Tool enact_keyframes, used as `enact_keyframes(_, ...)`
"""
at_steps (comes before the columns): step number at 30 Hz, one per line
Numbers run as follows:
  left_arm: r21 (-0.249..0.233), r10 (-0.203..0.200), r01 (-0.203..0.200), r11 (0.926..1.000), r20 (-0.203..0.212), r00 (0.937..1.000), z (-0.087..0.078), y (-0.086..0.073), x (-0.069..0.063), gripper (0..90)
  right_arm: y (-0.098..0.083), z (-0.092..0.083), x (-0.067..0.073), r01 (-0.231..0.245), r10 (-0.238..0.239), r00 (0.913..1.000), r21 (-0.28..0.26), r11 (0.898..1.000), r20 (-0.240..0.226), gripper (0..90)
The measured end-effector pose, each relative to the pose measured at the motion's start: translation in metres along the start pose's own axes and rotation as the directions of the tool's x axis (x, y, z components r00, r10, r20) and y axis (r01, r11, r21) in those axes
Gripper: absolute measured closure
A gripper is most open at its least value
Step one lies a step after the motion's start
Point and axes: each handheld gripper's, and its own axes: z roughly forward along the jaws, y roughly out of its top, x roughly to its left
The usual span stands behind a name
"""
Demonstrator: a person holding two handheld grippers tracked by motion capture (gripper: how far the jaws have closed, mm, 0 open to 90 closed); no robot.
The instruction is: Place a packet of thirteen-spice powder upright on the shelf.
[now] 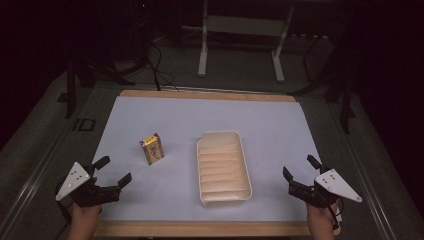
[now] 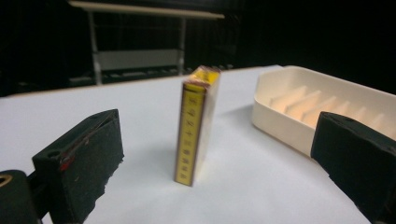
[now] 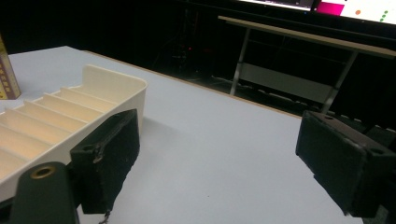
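In the high view, a white sheet covers the table, whose wooden edge shows along the bottom and top. A small yellow box stands upright left of the frame's centre. Just right of centre lies a cream tray with ribbed slots, its long side running from the middle toward the bottom of the frame; box and tray are apart. At the lower left, the left gripper is held by a hand at the bottom edge, jaws spread wide with nothing between them, aimed up and to the right toward the box. At the lower right, the right gripper sits in the other hand, its jaws likewise parted and empty, near the tray's lower right corner but apart from it.

In the left gripper view, the yellow box stands at the centre of the frame, narrow side forward, farther off than the two black jaws at the lower left and lower right; neither jaw touches it. The cream tray fills the right middle, behind the right-hand jaw.

In the right gripper view, the jaws stand wide apart at the bottom left and right, bare white sheet between them. The cream tray lies at the left, and a sliver of the yellow box shows at the left edge.
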Motion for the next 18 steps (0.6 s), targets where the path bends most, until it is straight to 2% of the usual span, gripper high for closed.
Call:
enact_keyframes(7,0.019,-0.005,0.005,0.9998,0.034,0.9994,0.002,0.004,-0.001,2.6,0.005,-0.009,0.000,0.009,-0.009,1.0000,-0.001,1.000,-0.003,13.7)
enact_keyframes(11,0.059,0.017,-0.021,0.9980,0.064,0.9978,0.002,0.009,-0.003,2.3,0.002,-0.019,-0.005,0.037,-0.037,0.9993,-0.004,0.999,0.012,13.7)
enact_keyframes(12,0.073,0.017,-0.024,0.9971,0.086,0.9961,0.003,0.011,-0.003,2.3,0.001,-0.019,-0.007,0.030,-0.029,0.9995,-0.008,1.000,0.010,13.7)
enact_keyframes(14,0.089,0.030,-0.039,0.9952,0.101,0.9944,0.002,0.015,-0.002,2.3,0.000,-0.018,-0.008,0.011,-0.011,0.9999,-0.009,1.000,-0.002,13.7)
enact_keyframes(15,0.095,0.023,-0.034,0.9949,0.117,0.9929,0.002,0.017,-0.002,2.3,0.000,-0.017,-0.008,0.011,-0.011,0.9999,-0.011,1.000,-0.006,13.7)
enact_keyframes(18,0.137,0.036,-0.056,0.9889,0.150,0.9881,0.003,0.020,-0.002,2.3,-0.001,-0.014,-0.005,0.021,-0.021,0.9992,-0.016,1.000,-0.032,13.7)
